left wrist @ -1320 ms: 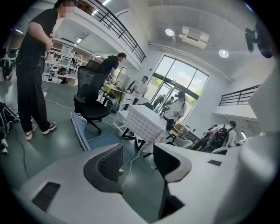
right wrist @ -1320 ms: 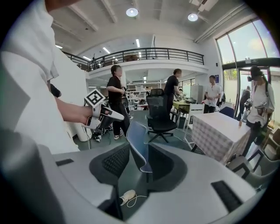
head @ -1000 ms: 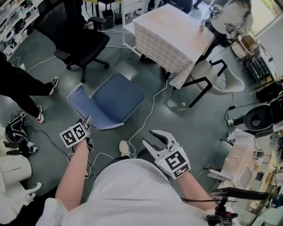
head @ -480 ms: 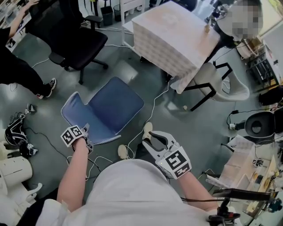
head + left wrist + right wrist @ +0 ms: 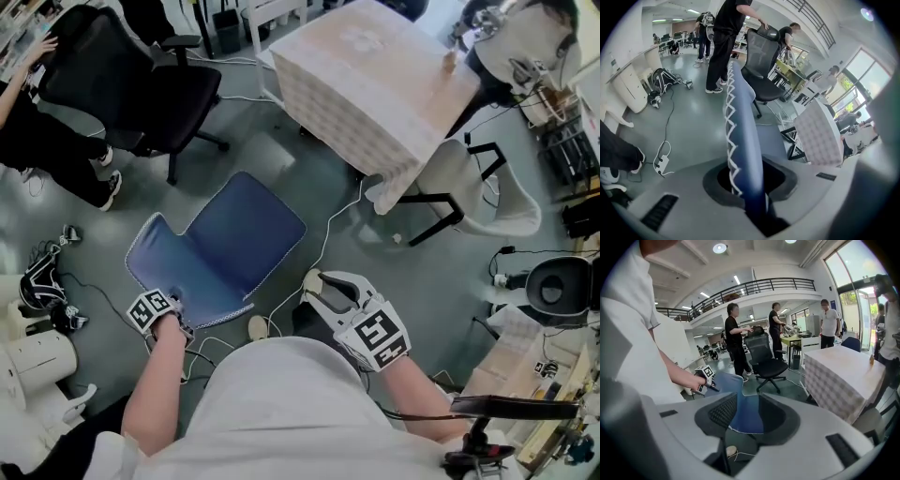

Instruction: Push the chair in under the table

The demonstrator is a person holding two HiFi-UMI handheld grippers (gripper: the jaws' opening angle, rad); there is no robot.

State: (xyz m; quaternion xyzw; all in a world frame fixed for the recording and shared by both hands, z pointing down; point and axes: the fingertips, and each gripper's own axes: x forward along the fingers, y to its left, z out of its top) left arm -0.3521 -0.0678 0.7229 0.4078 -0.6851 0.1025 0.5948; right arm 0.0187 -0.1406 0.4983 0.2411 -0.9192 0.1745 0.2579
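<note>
The blue chair (image 5: 225,248) with white stitching stands on the grey floor, its seat facing the table (image 5: 375,75) under a checked cloth at the upper right. My left gripper (image 5: 173,314) is at the backrest's near edge. Its jaws have just been closing, and in the left gripper view the backrest edge (image 5: 740,122) runs between them, with my left gripper (image 5: 747,183) shut on it. My right gripper (image 5: 319,286) hangs open beside the seat's near right corner. In the right gripper view the chair (image 5: 726,380) shows beyond the empty right gripper (image 5: 745,416).
A black office chair (image 5: 141,84) stands at the upper left with a person beside it. A white chair (image 5: 478,187) sits at the table's right side. A white cable (image 5: 328,216) trails across the floor between chair and table. A bag (image 5: 42,277) lies at the left.
My left gripper has dropped onto the backrest's edge and closed on it. My right gripper has come forward toward the seat. The chair stands much as before.
</note>
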